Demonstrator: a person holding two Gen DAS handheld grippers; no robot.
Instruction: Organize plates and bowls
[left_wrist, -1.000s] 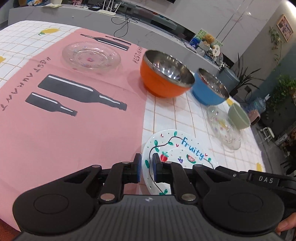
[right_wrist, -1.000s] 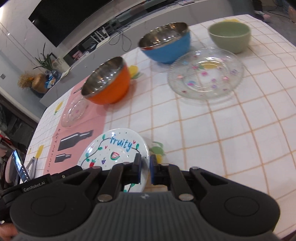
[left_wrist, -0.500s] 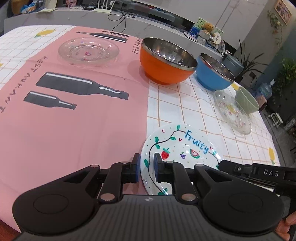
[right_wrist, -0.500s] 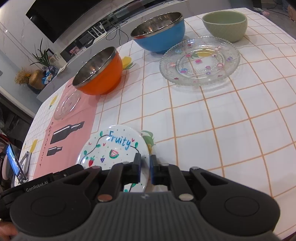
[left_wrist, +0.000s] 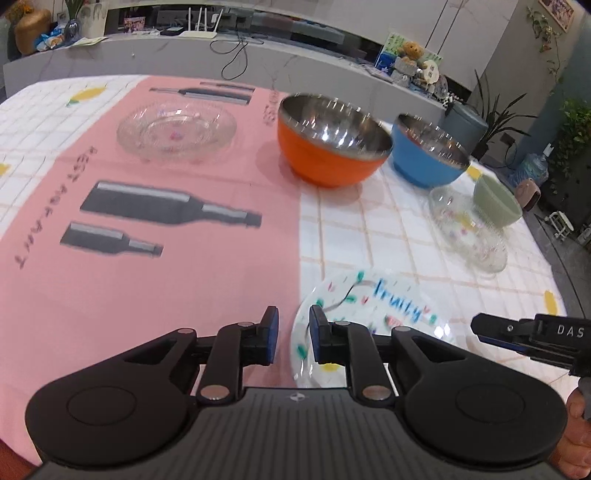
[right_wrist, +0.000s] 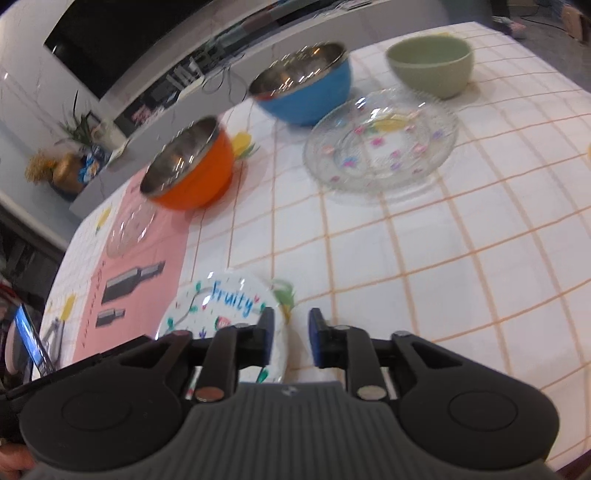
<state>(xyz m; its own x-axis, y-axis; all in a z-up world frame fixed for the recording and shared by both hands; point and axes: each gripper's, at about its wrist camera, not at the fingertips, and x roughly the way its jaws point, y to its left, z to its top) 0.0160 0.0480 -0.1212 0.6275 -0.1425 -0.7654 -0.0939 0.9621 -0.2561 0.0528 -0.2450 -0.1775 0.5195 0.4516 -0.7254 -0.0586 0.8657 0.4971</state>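
A white "Fruity" plate (left_wrist: 373, 310) lies near the table's front edge, also in the right wrist view (right_wrist: 218, 306). My left gripper (left_wrist: 291, 332) is open and empty at its left rim. My right gripper (right_wrist: 288, 332) is open and empty at its right rim. Farther back stand an orange bowl (left_wrist: 332, 147), a blue bowl (left_wrist: 428, 155), a green bowl (left_wrist: 495, 203) and a clear flowered plate (right_wrist: 380, 144). Another clear plate (left_wrist: 177, 131) lies on the pink mat (left_wrist: 110, 280).
The table has a checked white cloth (right_wrist: 443, 258). A grey counter (left_wrist: 221, 70) with cables and clutter runs behind it. The table's right edge drops off past the green bowl. A phone screen (right_wrist: 31, 339) shows at the far left.
Both grippers have opened wider, from nearly shut to a clear gap. Both views have shifted slightly and are blurred by motion. The dishes have not moved.
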